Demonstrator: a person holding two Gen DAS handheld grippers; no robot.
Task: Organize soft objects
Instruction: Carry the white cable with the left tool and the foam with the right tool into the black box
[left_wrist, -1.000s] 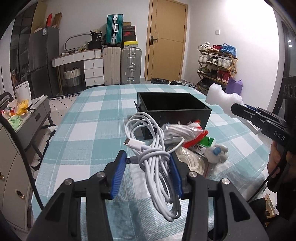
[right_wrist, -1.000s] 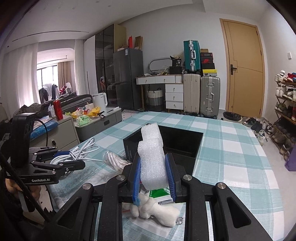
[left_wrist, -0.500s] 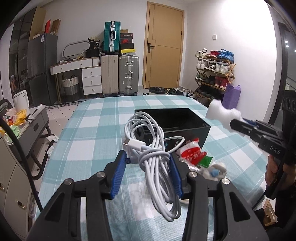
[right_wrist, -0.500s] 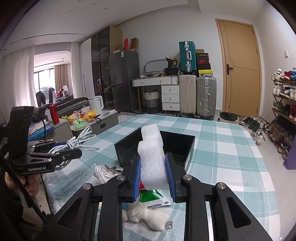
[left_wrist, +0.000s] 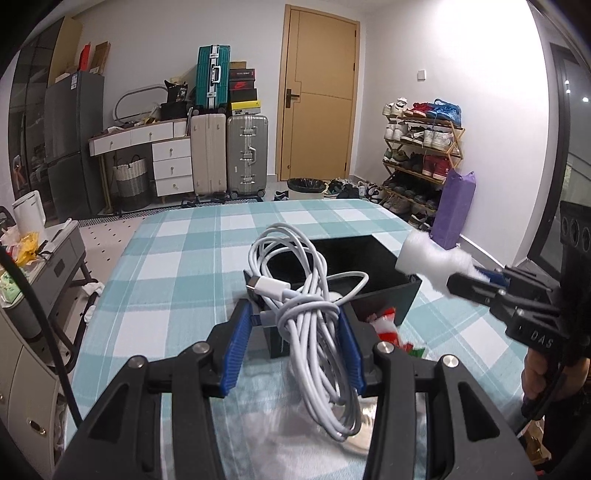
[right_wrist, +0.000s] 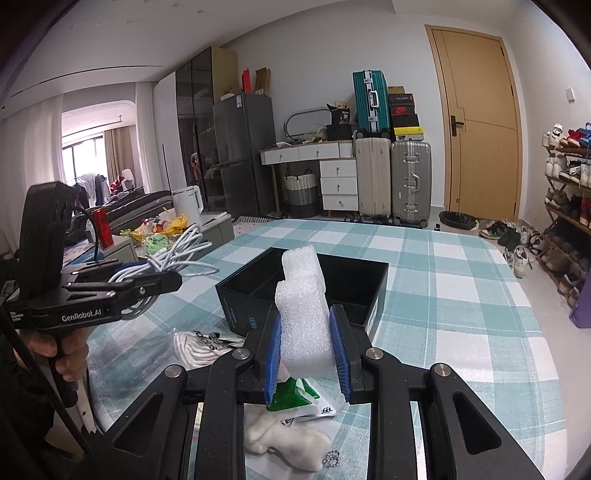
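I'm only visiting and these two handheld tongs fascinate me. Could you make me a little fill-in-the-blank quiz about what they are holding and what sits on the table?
1. The left tongs grip a coiled white ____ cable.
2. The right tongs hold a piece of white ____.
3. The open box on the checked tablecloth is coloured ____.
4. The fluffy white toy lies on the table ____ the right tongs.

Missing words: charging; foam; black; below

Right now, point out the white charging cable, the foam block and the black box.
white charging cable (left_wrist: 314, 314), left wrist view, bundled middle.
foam block (right_wrist: 304, 317), right wrist view, front face.
black box (right_wrist: 376, 291), right wrist view, right wall.
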